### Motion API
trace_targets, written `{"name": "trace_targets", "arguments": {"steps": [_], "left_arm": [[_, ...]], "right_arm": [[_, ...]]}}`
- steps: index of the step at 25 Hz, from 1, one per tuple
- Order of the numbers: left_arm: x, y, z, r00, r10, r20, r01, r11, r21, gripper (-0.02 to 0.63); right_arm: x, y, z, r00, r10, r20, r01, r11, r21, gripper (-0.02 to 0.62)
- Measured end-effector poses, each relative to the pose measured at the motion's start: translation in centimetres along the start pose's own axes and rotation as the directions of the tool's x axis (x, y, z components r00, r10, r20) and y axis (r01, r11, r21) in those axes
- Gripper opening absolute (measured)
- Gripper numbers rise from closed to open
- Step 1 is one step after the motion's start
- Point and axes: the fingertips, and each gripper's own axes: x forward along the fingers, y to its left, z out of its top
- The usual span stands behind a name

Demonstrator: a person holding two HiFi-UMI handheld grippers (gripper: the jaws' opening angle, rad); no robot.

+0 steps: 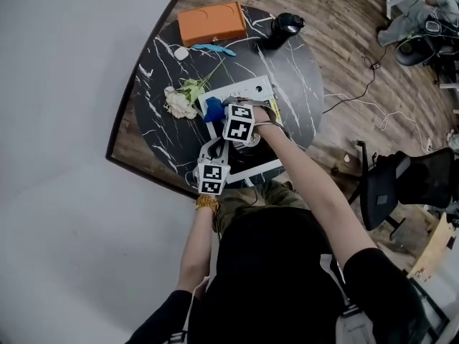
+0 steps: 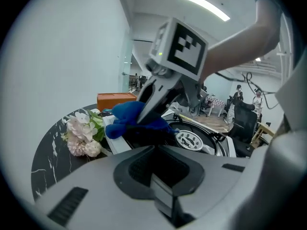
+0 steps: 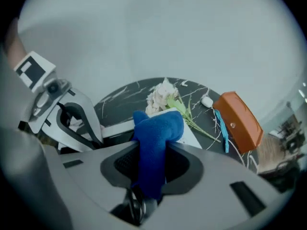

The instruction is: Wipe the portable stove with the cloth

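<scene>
portable stove [image 1: 247, 90] stands on the round black marble counter [image 1: 154, 131], close to the person, and its round burner [image 2: 194, 140] shows in the left gripper view. blue cloth [image 3: 156, 128] is pinched between the jaws of the right gripper [image 2: 144, 114], and a folded end sticks out past them. this end hangs over the stove corner that is just beside the flowers [image 1: 183, 97].

left gripper [image 1: 213, 153] is at the near edge of the stove. its jaws are closed together with nothing between them. i cannot tell if it presses on the stove.

as i judge it, the cloth is picked up and brought to the stove, so the wiping is under way or just beginning. which parts are already wiped i cannot tell, because no dirt or wet mark is visible. the burner area and the near side probably remain to do.

count: one stove, one cloth, two grippers, one bunch of flowers, one orange case [image 1: 210, 22], one black container [image 1: 285, 26], one light blue strip [image 1: 213, 49], one small white object [image 1: 181, 53].
</scene>
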Motion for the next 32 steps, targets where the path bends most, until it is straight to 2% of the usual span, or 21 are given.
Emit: {"name": "trace_targets", "arguments": {"steps": [2, 4, 5, 6, 7, 9, 11, 15, 17, 20, 24, 28, 32], "left_arm": [[-0.4, 0.0, -0.1, 1.000, 0.010, -0.011, -0.010, 1.000, -0.008, 0.023], [-0.8, 0.0, 0.2, 0.999, 0.028, -0.016, -0.027, 0.999, 0.030, 0.023], [-1.0, 0.0, 0.4, 0.999, 0.033, -0.014, -0.032, 0.998, 0.045, 0.023], [-1.2, -0.1, 0.7, 0.999, 0.035, -0.011, -0.035, 0.998, 0.054, 0.023], [-1.4, -0.3, 0.9, 0.999, 0.034, -0.010, -0.034, 0.998, 0.060, 0.025], [-1.6, -0.8, 1.2, 0.999, 0.029, -0.021, -0.027, 0.997, 0.074, 0.025], [-1.6, -1.0, 0.9, 0.998, 0.031, -0.047, -0.028, 0.997, 0.076, 0.025], [-1.0, -1.2, -0.1, 0.993, 0.028, -0.114, -0.023, 0.999, 0.045, 0.025], [-0.4, -1.1, -0.4, 0.991, 0.028, -0.132, -0.021, 0.998, 0.058, 0.025], [0.0, -0.9, 0.3, 0.992, 0.039, -0.122, -0.028, 0.995, 0.093, 0.026], [0.1, -1.2, -0.6, 0.988, 0.021, -0.151, -0.018, 1.000, 0.021, 0.025], [0.7, -1.4, 0.0, 0.990, 0.031, -0.141, -0.017, 0.995, 0.103, 0.025], [0.6, -1.5, -0.6, 0.988, 0.041, -0.152, -0.030, 0.997, 0.074, 0.025]], "right_arm": [[-2.7, -0.2, -0.1, 0.981, -0.025, 0.192, -0.001, 0.991, 0.136, 0.100], [-6.3, -1.3, -1.8, 0.938, -0.137, 0.319, 0.047, 0.961, 0.274, 0.100], [-8.1, -2.2, -3.6, 0.923, -0.213, 0.321, 0.106, 0.941, 0.320, 0.101], [-9.6, -3.2, -6.0, 0.915, -0.287, 0.282, 0.186, 0.923, 0.337, 0.101], [-10.8, -4.2, -8.6, 0.914, -0.345, 0.212, 0.272, 0.911, 0.311, 0.100], [-11.6, -5.5, -13.9, 0.916, -0.399, 0.043, 0.390, 0.910, 0.139, 0.101], [-10.7, -6.4, -16.8, 0.917, -0.394, -0.059, 0.394, 0.919, 0.003, 0.101], [-7.4, -7.2, -16.6, 0.939, -0.323, -0.123, 0.319, 0.946, -0.052, 0.101], [-6.4, -7.5, -16.6, 0.942, -0.292, -0.169, 0.282, 0.956, -0.076, 0.097], [-6.6, -7.4, -16.5, 0.950, -0.263, -0.168, 0.259, 0.965, -0.046, 0.092], [-7.0, -6.0, -17.3, 0.954, -0.277, -0.115, 0.277, 0.961, -0.016, 0.087], [-7.6, -4.9, -18.1, 0.951, -0.298, -0.083, 0.303, 0.952, 0.051, 0.086], [-7.8, -3.3, -18.7, 0.947, -0.315, -0.069, 0.319, 0.947, 0.050, 0.084]]}}
